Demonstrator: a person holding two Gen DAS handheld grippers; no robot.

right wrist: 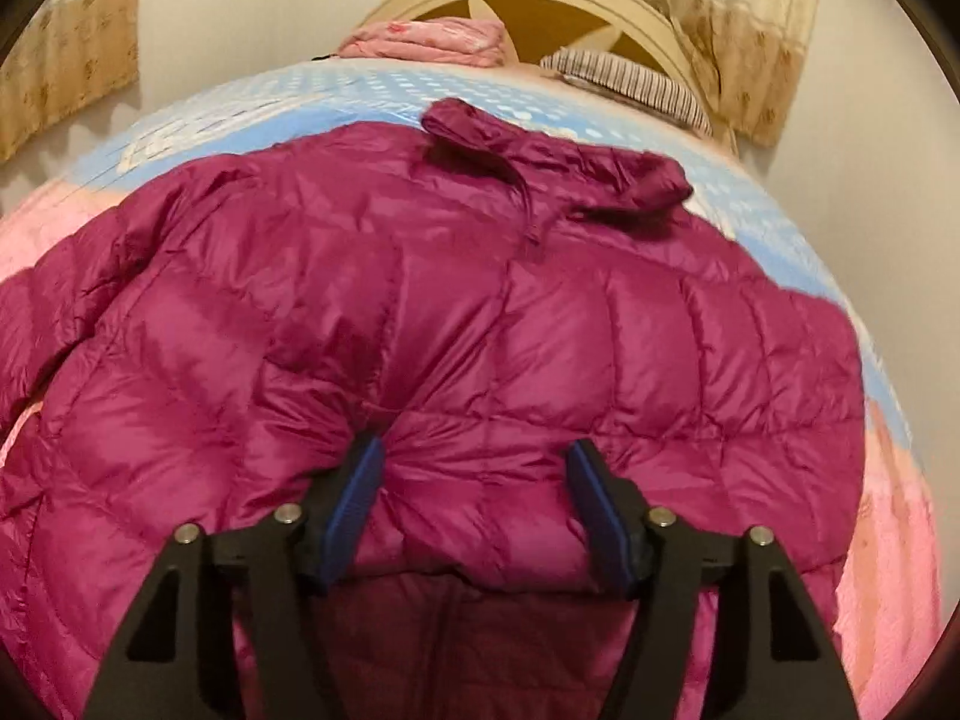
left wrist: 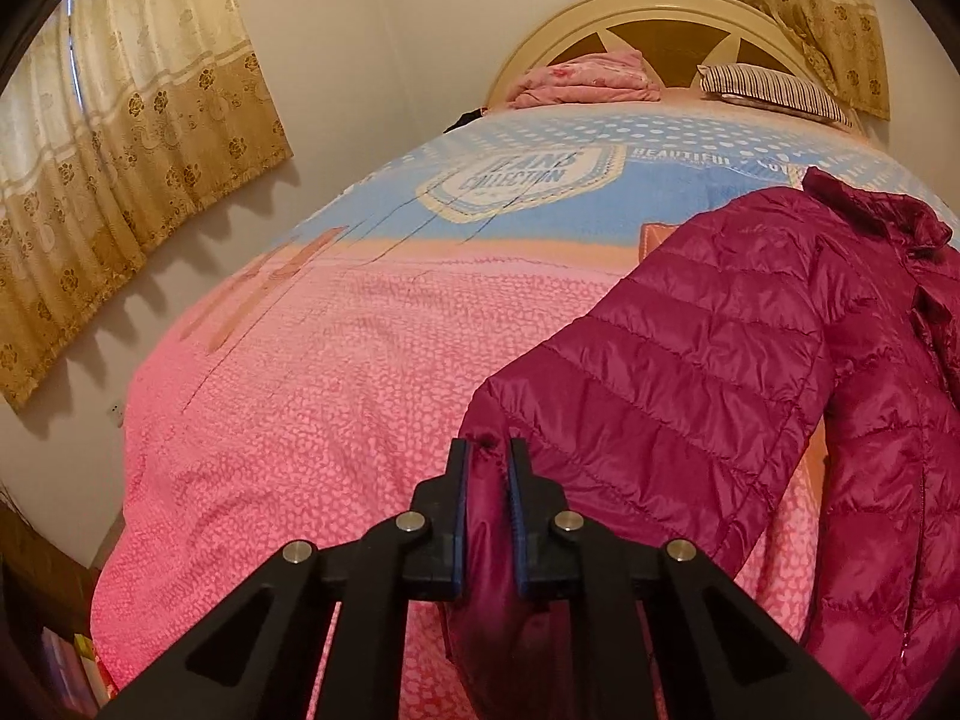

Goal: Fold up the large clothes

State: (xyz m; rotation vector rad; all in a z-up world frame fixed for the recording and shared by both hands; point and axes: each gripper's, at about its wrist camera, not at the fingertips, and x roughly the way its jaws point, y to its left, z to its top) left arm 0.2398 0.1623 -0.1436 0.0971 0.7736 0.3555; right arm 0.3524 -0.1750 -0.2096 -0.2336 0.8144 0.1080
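A magenta quilted down jacket (right wrist: 480,300) lies spread on the bed, collar (right wrist: 540,144) toward the headboard. In the left wrist view its sleeve (left wrist: 690,324) runs from the body down to my left gripper (left wrist: 487,456), which is shut on the sleeve's end, with fabric pinched between the blue pads (left wrist: 462,510). My right gripper (right wrist: 477,468) stands open and wide over the jacket's lower hem. A puffy fold of the hem bulges between its blue pads (right wrist: 354,498), and the left fingertip dents the fabric.
The bed carries a pink and blue blanket (left wrist: 300,372). A folded pink quilt (left wrist: 576,81) and a striped pillow (left wrist: 774,90) lie by the cream headboard (left wrist: 660,12). Patterned curtains (left wrist: 120,150) hang on the left wall. The bed's left edge drops to the floor.
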